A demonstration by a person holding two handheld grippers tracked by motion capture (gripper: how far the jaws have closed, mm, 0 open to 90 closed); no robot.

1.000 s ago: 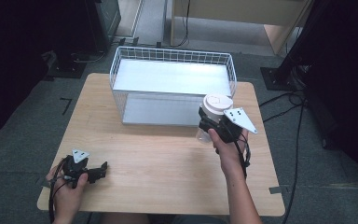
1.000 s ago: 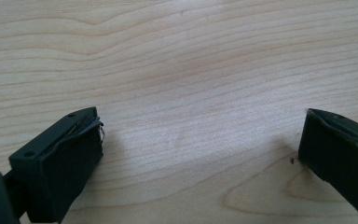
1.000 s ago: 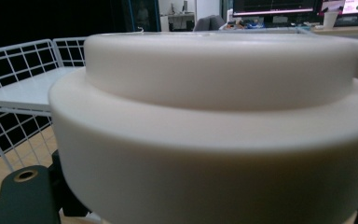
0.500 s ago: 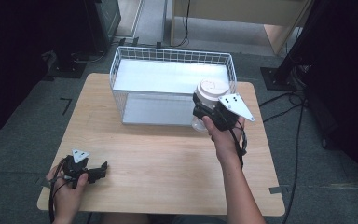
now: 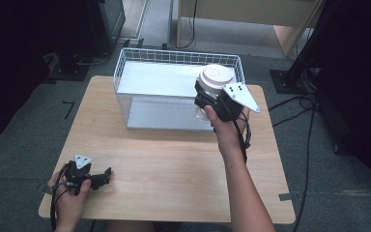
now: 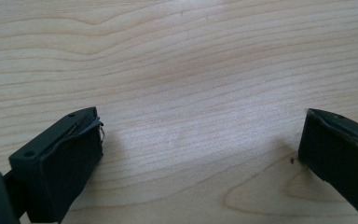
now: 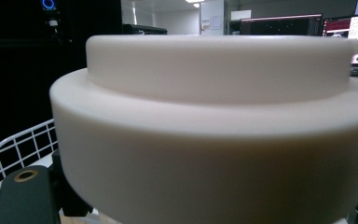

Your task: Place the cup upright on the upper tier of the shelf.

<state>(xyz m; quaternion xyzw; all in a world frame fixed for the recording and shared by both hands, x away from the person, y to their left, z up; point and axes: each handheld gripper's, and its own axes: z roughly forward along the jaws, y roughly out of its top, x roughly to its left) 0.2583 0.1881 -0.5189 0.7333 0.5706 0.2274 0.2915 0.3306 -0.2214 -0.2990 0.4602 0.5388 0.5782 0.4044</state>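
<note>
Right gripper (image 5: 207, 104) is clamped on the white-lidded jar (image 5: 215, 77) over the wire basket (image 5: 125, 72); left gripper (image 5: 107, 174) sits wide open on the table (image 5: 174, 159).

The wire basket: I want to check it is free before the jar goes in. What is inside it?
The wire basket shows a bare pale floor. Its right front corner is covered by the white-lidded jar held in the right gripper.
</note>
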